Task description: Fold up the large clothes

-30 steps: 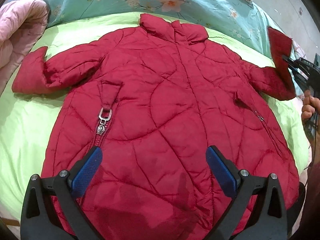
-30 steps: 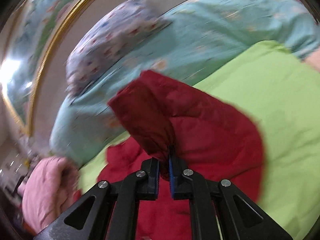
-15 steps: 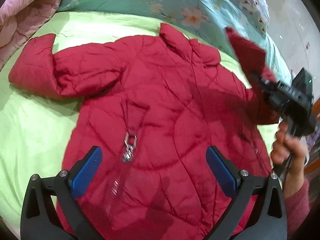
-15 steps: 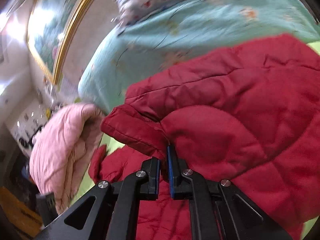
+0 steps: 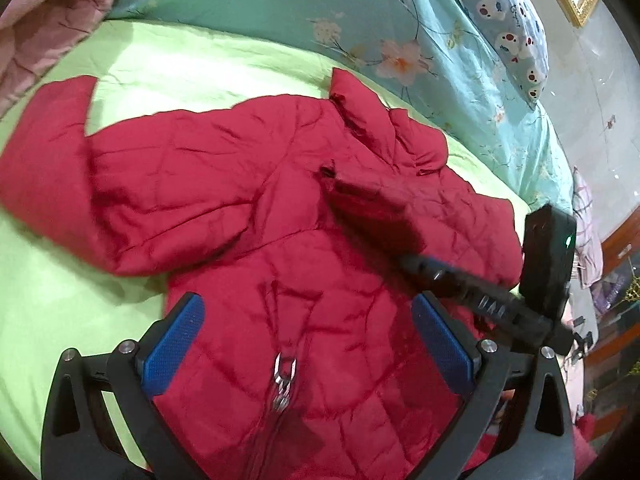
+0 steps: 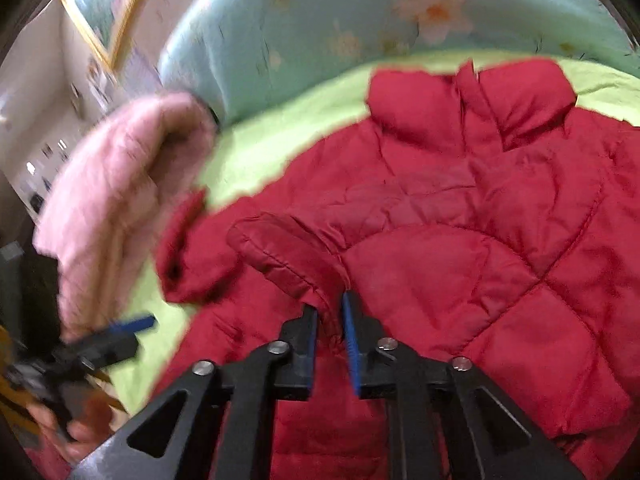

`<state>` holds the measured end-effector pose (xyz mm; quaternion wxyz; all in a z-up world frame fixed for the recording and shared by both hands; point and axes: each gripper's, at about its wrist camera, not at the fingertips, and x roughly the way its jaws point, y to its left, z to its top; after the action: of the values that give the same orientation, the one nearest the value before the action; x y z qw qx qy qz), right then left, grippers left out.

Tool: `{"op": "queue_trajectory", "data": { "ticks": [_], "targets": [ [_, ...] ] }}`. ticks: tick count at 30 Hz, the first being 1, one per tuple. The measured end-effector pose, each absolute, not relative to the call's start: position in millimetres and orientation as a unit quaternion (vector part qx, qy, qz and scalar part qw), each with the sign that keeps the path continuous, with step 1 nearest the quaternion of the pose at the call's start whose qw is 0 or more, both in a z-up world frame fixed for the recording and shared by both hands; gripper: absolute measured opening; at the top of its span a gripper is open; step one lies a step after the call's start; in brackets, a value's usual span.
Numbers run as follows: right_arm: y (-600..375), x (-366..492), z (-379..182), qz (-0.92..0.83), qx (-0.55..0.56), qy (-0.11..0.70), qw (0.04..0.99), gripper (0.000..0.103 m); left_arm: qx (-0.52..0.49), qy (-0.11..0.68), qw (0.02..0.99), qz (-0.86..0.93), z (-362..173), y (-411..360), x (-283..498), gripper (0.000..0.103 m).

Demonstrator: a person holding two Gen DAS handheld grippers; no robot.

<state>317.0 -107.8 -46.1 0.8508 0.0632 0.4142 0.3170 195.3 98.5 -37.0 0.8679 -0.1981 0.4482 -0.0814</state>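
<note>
Tongs on both sides pointed steeply down at the coat (image 5: 248,208), a red quilted one lying front-up on the green sheet (image 5: 72,288). The left gripper (image 5: 308,344) hung over the coat's lower front with its blue pads (image 5: 172,344) spread wide and nothing between them; the zip pull (image 5: 284,376) lay between the two fingers, below them. The right gripper (image 6: 330,332) reached in across the coat's chest from the side away from the pink blanket (image 6: 120,200), and the cuff (image 6: 288,264) of one sleeve, folded over the chest, sat in its narrow gap. Its jaws had just been opening; the cuff edge was in the gap between them, and the pads no longer looked pressed on it (blur left the contact itself hard to read). The other sleeve (image 5: 56,168) lay stretched out flat on the sheet toward the pink blanket. The collar (image 5: 360,116) pointed at the teal cover (image 5: 280,4) beyond the coat.

The coat's hem was cut off by the bottom edge in both views. In the left view the right gripper (image 5: 404,260) hid its own fingertips against the dark sleeve fabric. Only part of the hand (image 6: 80,424) on the left gripper showed, smeared by motion.
</note>
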Motion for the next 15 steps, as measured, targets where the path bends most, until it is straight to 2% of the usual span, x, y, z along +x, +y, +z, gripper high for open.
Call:
{"op": "queue_trajectory", "data": {
  "ticks": [3, 6, 8, 9, 15],
  "targets": [
    [-108.2, 313.3, -51.8, 0.315, 0.051, 0.418, 0.851, 0.021, -0.205, 0.456, 0.861, -0.095, -42.3, 95.1, 211.1, 0.103],
    [-110.0, 307.9, -50.8, 0.311, 0.035, 0.422, 0.851, 0.03, -0.226, 0.467, 0.847, -0.113, -49.4, 90.6, 230.1, 0.103],
    [-108.8, 304.0, -49.4, 0.318, 0.023, 0.416, 0.852, 0.049, -0.242, 0.475, 0.836, -0.127, -52.6, 85.4, 241.7, 0.103],
    [-108.6, 303.4, -50.0, 0.32, 0.018, 0.413, 0.852, 0.051, -0.244, 0.478, 0.833, -0.136, -53.0, 81.1, 247.4, 0.103],
    [-106.5, 302.4, -53.1, 0.329, 0.013, 0.413, 0.849, 0.051, -0.224, 0.509, 0.816, -0.16, -65.1, 54.2, 281.2, 0.101]
  ]
}}
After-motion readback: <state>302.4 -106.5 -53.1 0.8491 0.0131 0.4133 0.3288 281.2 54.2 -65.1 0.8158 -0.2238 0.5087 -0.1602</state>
